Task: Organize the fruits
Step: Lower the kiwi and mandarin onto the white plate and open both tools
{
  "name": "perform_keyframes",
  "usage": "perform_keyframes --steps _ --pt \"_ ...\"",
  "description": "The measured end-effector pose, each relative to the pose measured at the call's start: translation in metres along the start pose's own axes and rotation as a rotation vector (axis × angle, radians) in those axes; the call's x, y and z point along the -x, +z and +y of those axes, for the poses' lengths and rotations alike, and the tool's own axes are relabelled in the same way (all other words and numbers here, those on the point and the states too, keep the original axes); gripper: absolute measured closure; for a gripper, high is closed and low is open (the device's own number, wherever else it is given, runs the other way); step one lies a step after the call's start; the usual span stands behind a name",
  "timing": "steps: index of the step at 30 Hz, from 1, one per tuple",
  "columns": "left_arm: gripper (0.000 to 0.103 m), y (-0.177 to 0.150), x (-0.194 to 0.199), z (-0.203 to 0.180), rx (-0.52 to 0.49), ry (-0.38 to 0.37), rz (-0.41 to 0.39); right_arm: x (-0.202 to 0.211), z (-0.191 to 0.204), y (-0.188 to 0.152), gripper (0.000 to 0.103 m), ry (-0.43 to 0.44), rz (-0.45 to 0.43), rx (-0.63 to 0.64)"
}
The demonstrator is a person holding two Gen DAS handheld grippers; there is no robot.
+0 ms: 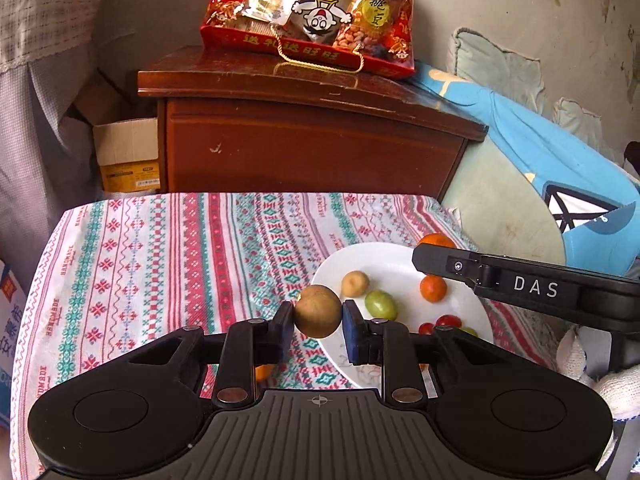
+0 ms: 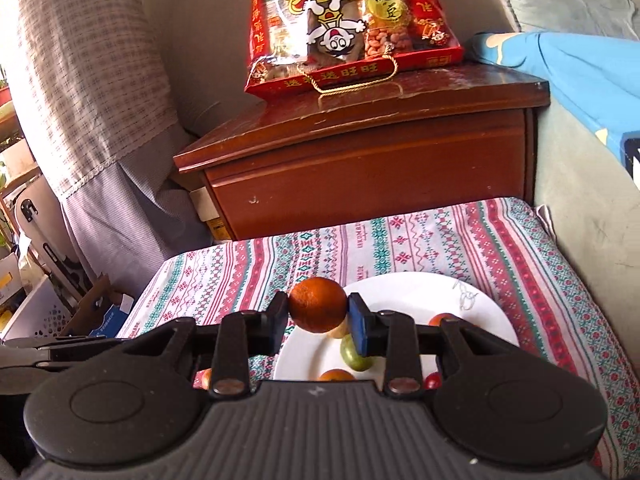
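My left gripper (image 1: 318, 314) is shut on a round tan fruit (image 1: 318, 311) and holds it above the left rim of a white plate (image 1: 384, 262). The plate holds a small tan fruit (image 1: 354, 283), a green grape (image 1: 381, 304), a small orange (image 1: 433, 288) and red cherry tomatoes (image 1: 448, 321). My right gripper (image 2: 318, 312) is shut on an orange mandarin (image 2: 318, 310) above the white plate (image 2: 408, 292), where a green grape (image 2: 352, 356) lies. The right gripper's side (image 1: 520, 284) reaches over the plate in the left wrist view.
The plate lies on a patterned cloth (image 1: 180, 260) over a small table. A brown wooden cabinet (image 1: 312, 140) stands behind, with a red snack bag (image 1: 316, 8) on top. A blue cushion (image 1: 560, 168) lies to the right. Cardboard boxes (image 1: 124, 152) sit at the left.
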State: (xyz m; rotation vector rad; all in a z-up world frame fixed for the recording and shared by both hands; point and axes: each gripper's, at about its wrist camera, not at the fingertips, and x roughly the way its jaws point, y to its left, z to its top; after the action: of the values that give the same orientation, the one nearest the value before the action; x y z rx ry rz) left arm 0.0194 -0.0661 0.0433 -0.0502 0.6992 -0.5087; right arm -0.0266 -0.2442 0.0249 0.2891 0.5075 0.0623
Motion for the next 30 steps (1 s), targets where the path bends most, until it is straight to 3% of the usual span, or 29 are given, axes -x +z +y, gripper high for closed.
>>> perform_keyframes --steps 16,30 --pt "0.080 0.003 -0.047 -0.013 0.040 -0.021 0.057 -0.024 -0.057 -0.008 0.071 -0.037 0.087 -0.229" --pt "0.080 -0.005 -0.075 -0.018 0.043 -0.016 0.100 -0.037 -0.058 -0.021 0.069 -0.074 0.146 -0.224"
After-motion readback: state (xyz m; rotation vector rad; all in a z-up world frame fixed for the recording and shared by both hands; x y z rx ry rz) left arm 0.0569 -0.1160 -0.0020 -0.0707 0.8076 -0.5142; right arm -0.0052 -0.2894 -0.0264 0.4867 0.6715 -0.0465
